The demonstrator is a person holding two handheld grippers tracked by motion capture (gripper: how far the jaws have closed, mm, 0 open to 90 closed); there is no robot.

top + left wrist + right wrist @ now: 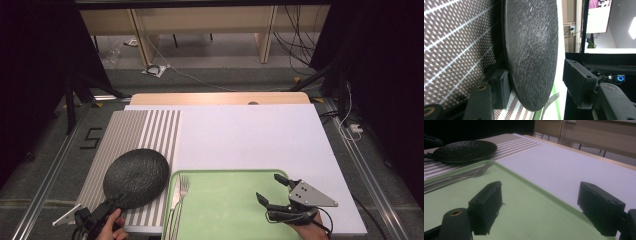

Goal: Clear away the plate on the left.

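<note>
The black plate (136,177) was seen resting on the striped placemat (131,134) at the table's left, its right rim just beside the green tray (235,210). In the left gripper view the plate (531,50) was seen edge-on between the 2 jaws: the left-hand pad was touching its underside near the rim, while the right-hand pad was held apart from its top face, a gap being visible. The left gripper (107,206) was therefore counted as not yet pinching: jaws part-spread around the plate's near edge, no squeeze shown. It was held by a hand (111,229) at the bottom left of the high view. The right gripper (274,192) was hovered over the right part of the tray, jaws spread wide with nothing between them; in the right gripper view bare tray (529,205) was seen between the 2 pads. A fork (183,189) and a knife (175,200) were laid side by side along the tray's left edge, just beside the plate. The white board (250,135) was seen under tray and placemat.
</note>
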